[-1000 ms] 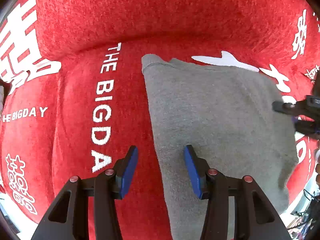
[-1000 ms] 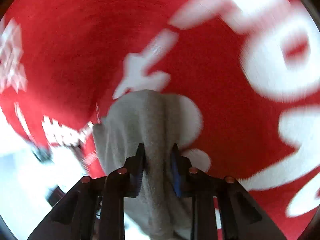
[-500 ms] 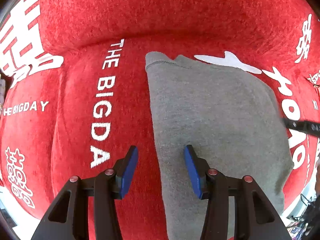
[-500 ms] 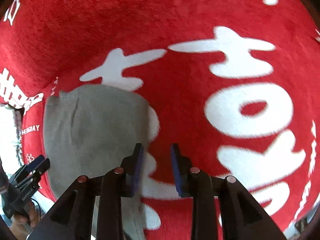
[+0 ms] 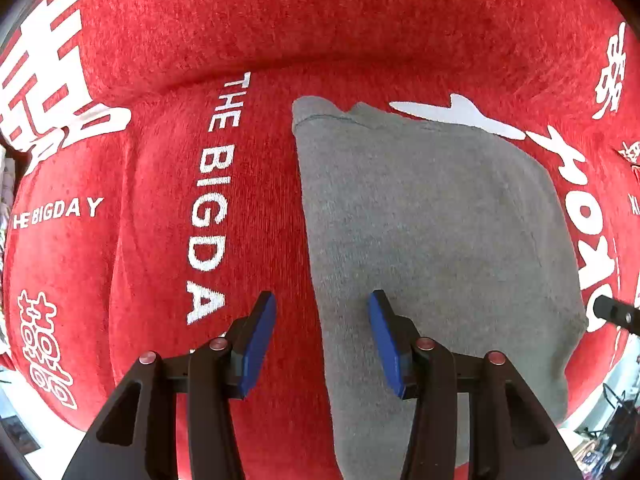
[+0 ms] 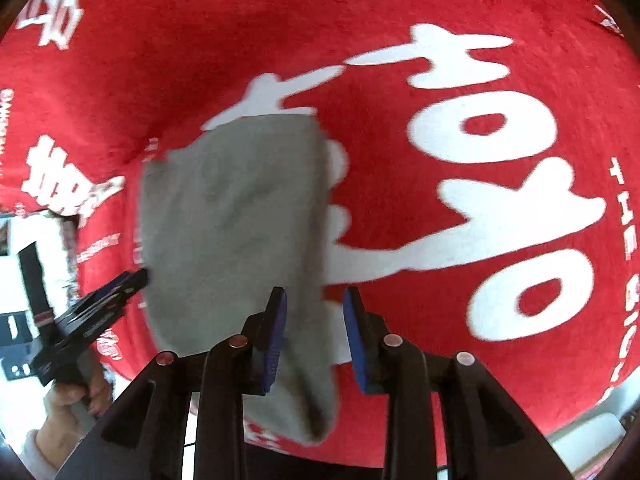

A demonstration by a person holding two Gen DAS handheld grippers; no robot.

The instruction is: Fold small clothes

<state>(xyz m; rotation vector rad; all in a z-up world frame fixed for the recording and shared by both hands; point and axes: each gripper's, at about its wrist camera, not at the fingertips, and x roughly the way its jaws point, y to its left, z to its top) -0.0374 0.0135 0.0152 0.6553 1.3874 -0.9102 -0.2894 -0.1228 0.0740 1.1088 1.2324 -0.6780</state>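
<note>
A small grey garment (image 5: 424, 232) lies flat on a red cloth (image 5: 160, 248) with white lettering. My left gripper (image 5: 322, 300) is open and empty, hovering over the garment's left edge. My right gripper (image 6: 315, 298) is open and empty, over the garment's right edge (image 6: 236, 216). The left gripper also shows at the lower left of the right wrist view (image 6: 100, 304), at the garment's left side. A tip of the right gripper shows at the right rim of the left wrist view (image 5: 616, 314).
The red cloth (image 6: 480, 60) with large white characters covers the whole surface and ends near the front, where a pale floor and clutter (image 5: 600, 432) show. A hand (image 6: 68, 404) holds the left gripper.
My right gripper let go of the grey garment, opened and pulled back. The garment now lies flat. My left gripper stayed open and barely moved.
</note>
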